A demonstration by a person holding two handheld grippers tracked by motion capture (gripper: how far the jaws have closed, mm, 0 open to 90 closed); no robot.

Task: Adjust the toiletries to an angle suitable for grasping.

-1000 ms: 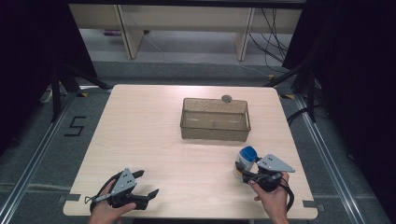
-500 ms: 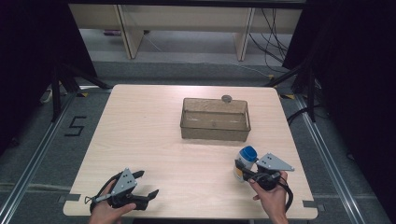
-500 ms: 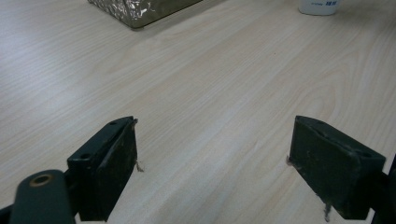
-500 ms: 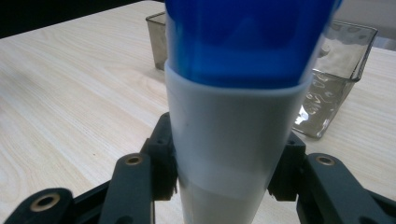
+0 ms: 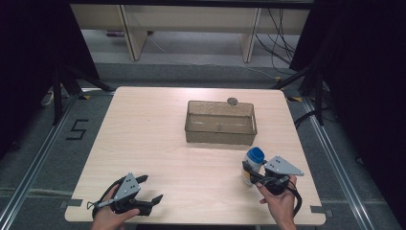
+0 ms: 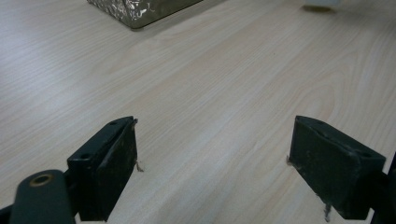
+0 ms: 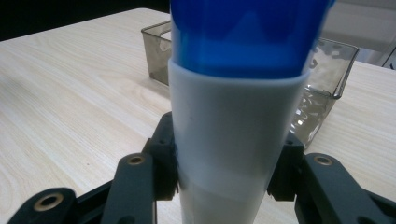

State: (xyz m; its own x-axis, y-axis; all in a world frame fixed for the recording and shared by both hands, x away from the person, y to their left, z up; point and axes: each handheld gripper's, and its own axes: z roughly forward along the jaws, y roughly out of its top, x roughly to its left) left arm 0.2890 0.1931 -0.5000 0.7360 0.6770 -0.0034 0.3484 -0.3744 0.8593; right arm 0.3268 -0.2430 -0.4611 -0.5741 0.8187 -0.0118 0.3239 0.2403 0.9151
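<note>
At the bottom of the high view, a person's hands hold two grippers over a pale wooden table (image 5: 158, 139). The left gripper (image 5: 146, 190), lower left of the frame, rests near the table's front edge with its jaws spread wide and nothing between them; its own view shows bare wood in the gap. The right gripper (image 5: 250, 170), lower right, is clamped on a white bottle (image 5: 253, 165) with a blue cap (image 5: 256, 155), standing upright. Beyond it, at the frame's centre, sits a clear, smoky rectangular bin (image 5: 220, 137). A small round grey object (image 5: 232, 101) lies just behind the bin's far wall.
</note>
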